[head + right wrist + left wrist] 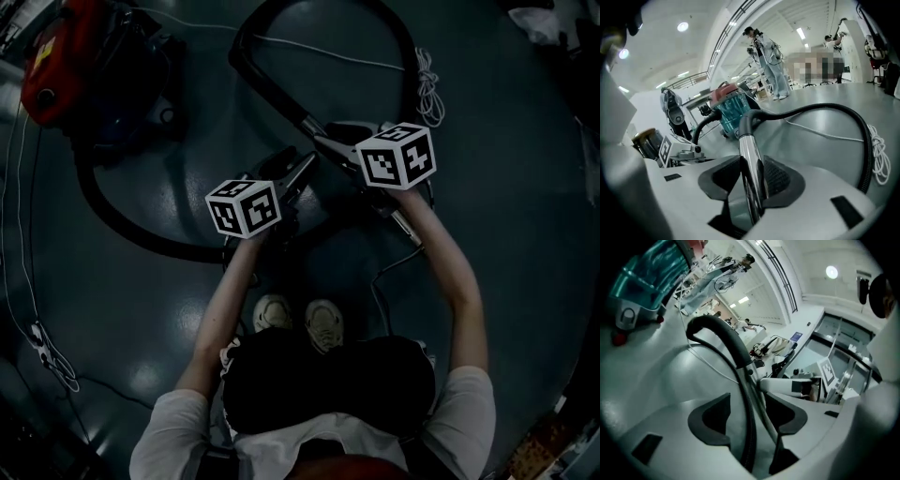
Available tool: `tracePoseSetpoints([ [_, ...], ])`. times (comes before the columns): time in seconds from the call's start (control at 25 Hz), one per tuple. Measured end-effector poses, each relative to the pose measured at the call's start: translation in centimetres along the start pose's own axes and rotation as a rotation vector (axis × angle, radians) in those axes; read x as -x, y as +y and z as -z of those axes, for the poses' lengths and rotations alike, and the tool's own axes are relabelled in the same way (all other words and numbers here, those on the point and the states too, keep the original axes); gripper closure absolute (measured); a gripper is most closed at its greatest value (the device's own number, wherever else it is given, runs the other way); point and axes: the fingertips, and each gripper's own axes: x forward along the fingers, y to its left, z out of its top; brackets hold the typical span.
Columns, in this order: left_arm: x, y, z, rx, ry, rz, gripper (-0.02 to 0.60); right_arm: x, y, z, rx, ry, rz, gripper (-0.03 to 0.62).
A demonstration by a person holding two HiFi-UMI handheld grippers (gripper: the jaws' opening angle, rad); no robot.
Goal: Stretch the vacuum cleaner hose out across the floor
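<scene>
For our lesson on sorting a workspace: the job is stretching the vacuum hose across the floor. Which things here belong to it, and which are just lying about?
Belong to the job:
black hose
chrome wand at its end
red vacuum cleaner

Just lying about:
coiled white cord
thin cable on the floor's left
person standing in the background

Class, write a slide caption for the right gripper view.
Right tool clamps the chrome tube; the black hose loops behind it.

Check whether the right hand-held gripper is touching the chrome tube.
Touching. The right gripper view shows the right hand-held gripper clamped on the chrome tube.
</scene>
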Motion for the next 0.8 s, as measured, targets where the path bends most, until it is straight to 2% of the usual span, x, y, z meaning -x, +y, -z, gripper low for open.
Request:
tracePoseSetpoints([
  [0.08,-0.4,-1.0,-0.2,0.000,0.011,0.049,0.360,0.2,0.2,0.1,0.002,0.000,-0.007,0.428],
  [0.24,-0.2,-0.9,0.1,-0.011,0.035,0.019,0.359,0.2,0.3,0.6,0.024,0.022,-0.016,0.428],
  [0.4,0.8,-0.3,-0.2,0.072,-0.021,0.001,0.359,-0.4,0.4,1.3,0.043,0.032,-0.010,0.428],
  [0.64,1.2,0.9,-0.7,0.135,-0.037,0.001,0.359,-1.6,0.9,2.2,0.105,0.050,0.004,0.430],
  [0.8,2.0,1.2,-1.0,0.168,-0.087,-0.023,0.359,-1.5,1.6,2.9,0.134,0.064,-0.011,0.430],
])
